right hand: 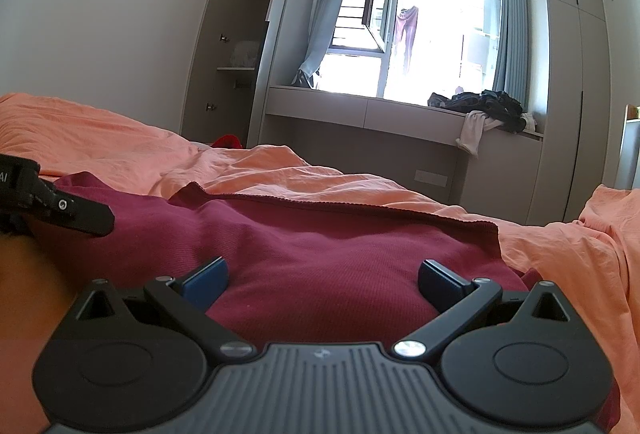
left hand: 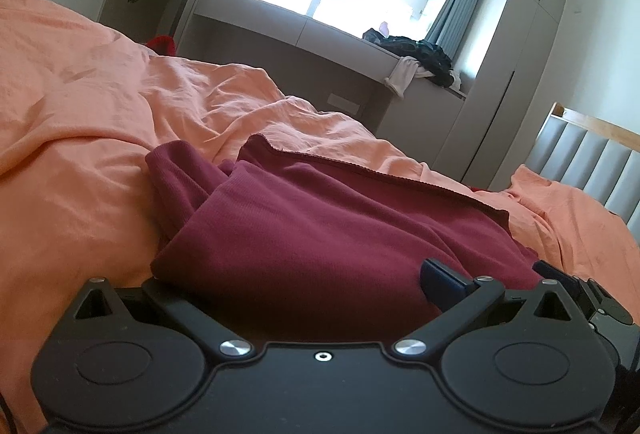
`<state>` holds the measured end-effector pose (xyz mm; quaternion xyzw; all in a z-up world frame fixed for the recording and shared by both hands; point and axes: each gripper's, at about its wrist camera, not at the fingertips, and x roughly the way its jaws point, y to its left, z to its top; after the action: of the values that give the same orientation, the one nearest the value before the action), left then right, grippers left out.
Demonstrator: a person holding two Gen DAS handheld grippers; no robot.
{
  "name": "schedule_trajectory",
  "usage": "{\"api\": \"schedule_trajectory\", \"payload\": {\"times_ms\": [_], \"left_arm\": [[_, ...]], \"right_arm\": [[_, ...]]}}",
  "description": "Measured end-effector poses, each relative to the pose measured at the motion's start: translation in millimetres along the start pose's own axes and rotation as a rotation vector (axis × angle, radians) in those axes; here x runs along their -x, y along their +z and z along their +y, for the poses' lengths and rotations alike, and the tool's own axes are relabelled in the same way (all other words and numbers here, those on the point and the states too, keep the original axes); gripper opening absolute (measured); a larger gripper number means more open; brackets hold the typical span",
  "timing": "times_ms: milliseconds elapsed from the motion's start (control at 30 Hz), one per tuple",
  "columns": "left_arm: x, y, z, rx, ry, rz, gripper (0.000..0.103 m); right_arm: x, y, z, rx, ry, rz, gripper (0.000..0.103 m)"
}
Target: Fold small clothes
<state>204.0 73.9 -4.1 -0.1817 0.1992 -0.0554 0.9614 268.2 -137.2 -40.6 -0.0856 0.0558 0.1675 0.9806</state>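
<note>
A maroon ribbed garment (left hand: 320, 218) lies partly folded on the orange bedsheet (left hand: 80, 137), its stitched hem running across the far side. My left gripper (left hand: 316, 274) is open, low against the garment's near edge. Cloth covers its left finger, and only the right blue pad (left hand: 440, 278) shows. In the right wrist view the same garment (right hand: 340, 246) fills the space between the wide-apart fingers of my right gripper (right hand: 324, 278), which is open, with both blue pads (right hand: 208, 280) resting on the fabric. The left gripper's black finger (right hand: 80, 213) lies on the garment's left side.
Beyond the bed stands a grey window bench (right hand: 400, 121) with a pile of dark and white clothes (right hand: 488, 109). An open wardrobe (right hand: 236, 45) is at the left, and a padded headboard (left hand: 588, 157) at the right. Something red (right hand: 226, 141) shows past the bed's far edge.
</note>
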Motion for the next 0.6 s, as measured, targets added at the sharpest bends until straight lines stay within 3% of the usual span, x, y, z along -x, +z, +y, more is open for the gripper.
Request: {"api": "schedule_trajectory", "payload": {"times_ms": [300,600], "left_arm": [[1,-5,-5,-0.018,0.022,-0.014,0.103],[-9,16,-3,0.152,0.104,0.004,0.102]], "right_arm": [[-1,0,0,0.000,0.002,-0.001,0.103],[-1,-1,6,0.015,-0.017,-0.010,0.103]]}}
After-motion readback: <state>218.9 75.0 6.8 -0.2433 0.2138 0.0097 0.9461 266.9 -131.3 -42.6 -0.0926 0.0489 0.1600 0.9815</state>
